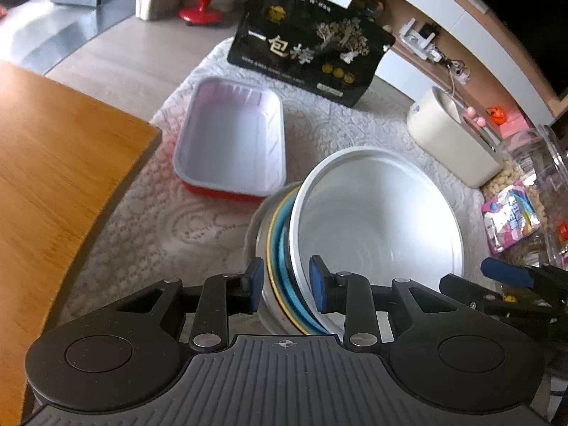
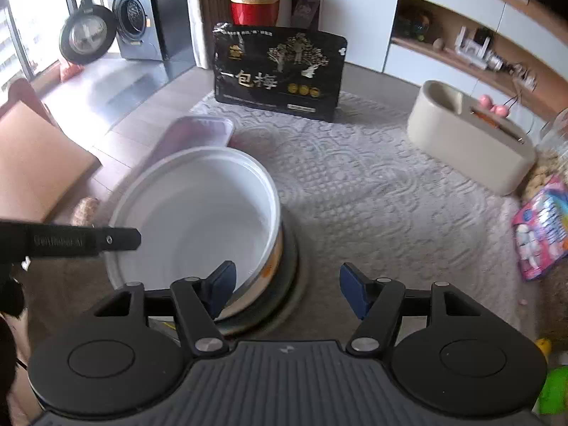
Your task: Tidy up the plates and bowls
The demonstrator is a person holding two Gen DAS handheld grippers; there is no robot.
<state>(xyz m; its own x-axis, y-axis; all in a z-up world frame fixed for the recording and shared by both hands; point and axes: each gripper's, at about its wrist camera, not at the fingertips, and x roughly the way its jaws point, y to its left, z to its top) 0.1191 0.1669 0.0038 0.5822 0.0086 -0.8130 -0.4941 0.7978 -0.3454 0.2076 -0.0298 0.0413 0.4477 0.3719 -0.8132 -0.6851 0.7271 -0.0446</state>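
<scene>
A stack of nested round bowls stands on a white textured cloth (image 1: 149,234). The top white bowl (image 1: 380,220) sits tilted in it, over a blue-rimmed bowl (image 1: 284,259) and a grey outer bowl (image 1: 257,234). My left gripper (image 1: 287,285) straddles the stack's near rim with its blue pads on either side, closed on the rim. My right gripper (image 2: 287,289) is open and empty just right of the white bowl (image 2: 198,220). A red rectangular dish (image 1: 232,142) with a white inside lies behind the stack.
A wooden tabletop (image 1: 53,184) lies to the left. A black printed box (image 1: 309,49) stands at the back. A beige container (image 1: 451,135) and a pink snack bag (image 1: 511,216) are on the right, with a clear jar (image 1: 543,163) beside them.
</scene>
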